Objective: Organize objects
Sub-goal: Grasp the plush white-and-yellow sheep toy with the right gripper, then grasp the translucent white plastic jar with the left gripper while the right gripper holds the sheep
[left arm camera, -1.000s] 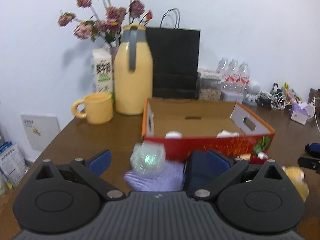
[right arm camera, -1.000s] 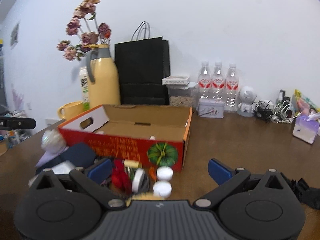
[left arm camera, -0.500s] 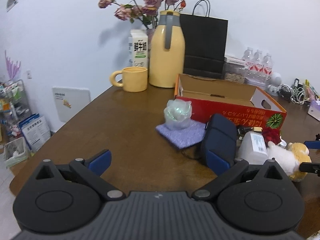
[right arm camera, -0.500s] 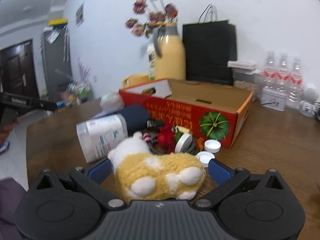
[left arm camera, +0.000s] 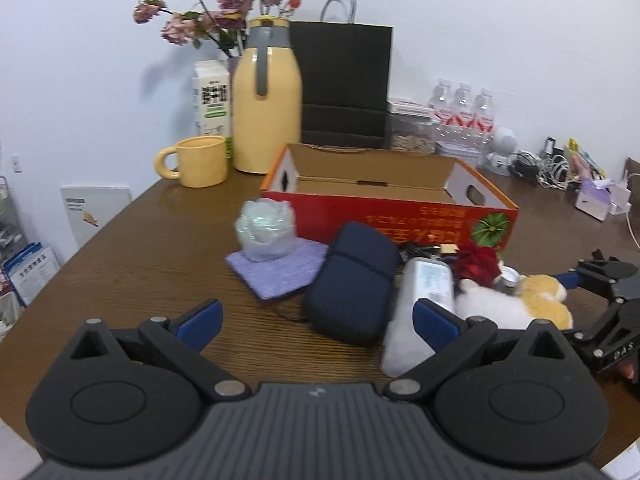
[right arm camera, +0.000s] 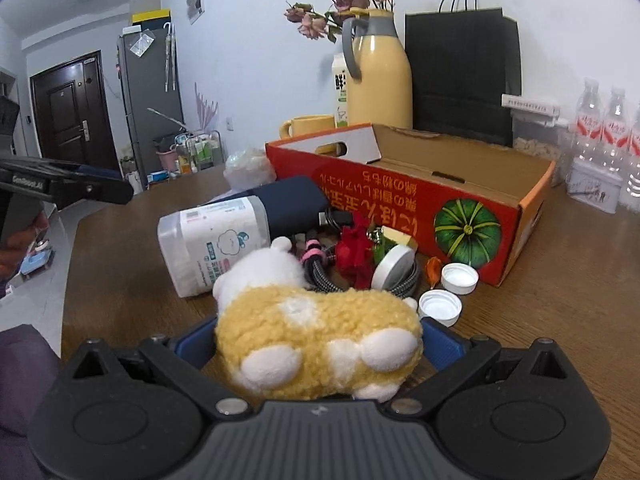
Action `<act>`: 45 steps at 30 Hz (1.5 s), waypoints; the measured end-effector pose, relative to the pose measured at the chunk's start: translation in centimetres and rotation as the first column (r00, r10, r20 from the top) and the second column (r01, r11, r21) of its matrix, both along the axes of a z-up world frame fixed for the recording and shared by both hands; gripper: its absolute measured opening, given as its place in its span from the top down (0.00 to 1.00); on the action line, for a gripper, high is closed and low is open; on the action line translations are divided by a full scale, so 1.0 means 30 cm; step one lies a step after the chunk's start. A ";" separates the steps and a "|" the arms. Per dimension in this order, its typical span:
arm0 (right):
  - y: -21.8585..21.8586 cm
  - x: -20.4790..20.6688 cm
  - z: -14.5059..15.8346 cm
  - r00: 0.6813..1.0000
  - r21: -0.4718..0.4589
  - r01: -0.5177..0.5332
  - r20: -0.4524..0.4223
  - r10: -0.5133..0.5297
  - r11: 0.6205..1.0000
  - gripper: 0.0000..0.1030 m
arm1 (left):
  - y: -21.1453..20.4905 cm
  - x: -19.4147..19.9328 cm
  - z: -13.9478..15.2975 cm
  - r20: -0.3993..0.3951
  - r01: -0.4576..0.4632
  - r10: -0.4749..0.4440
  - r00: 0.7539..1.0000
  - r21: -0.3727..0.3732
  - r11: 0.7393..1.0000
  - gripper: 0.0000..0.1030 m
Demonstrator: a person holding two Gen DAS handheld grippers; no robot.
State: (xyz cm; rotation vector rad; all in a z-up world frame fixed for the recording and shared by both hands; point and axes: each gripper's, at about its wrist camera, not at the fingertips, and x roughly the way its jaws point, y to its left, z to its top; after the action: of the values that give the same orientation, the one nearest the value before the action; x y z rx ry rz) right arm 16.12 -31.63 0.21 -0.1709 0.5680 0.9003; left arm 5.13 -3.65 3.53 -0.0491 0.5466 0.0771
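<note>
Advanced since the earlier frame, the right gripper (right arm camera: 320, 340) has its fingers flanking the plush toy (right arm camera: 320, 336) on the desk (right arm camera: 560, 300), grasp uncertain; left gripper (left arm camera: 316, 316) fingers spread, empty.

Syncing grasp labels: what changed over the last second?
Right claw moved in and closed around the plush toy, which sits between its fingers. Left claw backed away from the crumpled bag, open and empty. Red box, pouch and bottle stayed put.
</note>
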 end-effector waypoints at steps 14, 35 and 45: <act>-0.015 -0.146 0.035 0.966 0.037 0.188 0.172 -0.192 0.981 0.09 | -0.065 0.078 -0.044 -0.033 0.072 -0.072 0.997 -0.019 0.997 0.00; -0.031 -0.198 0.056 0.875 0.199 0.390 0.226 -0.429 0.899 0.09 | -0.197 0.233 -0.149 -0.041 0.153 -0.153 0.987 0.007 0.988 0.40; -0.010 -0.202 0.060 0.867 0.214 0.407 0.217 -0.449 0.888 0.09 | -0.176 0.222 -0.156 -0.022 0.170 -0.171 0.985 -0.012 0.985 0.59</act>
State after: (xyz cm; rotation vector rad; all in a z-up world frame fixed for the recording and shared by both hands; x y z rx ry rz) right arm 10.05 -31.93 2.00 -0.0106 0.2658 0.4717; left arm 11.79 -8.93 -1.15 -0.0113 0.5722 -0.0923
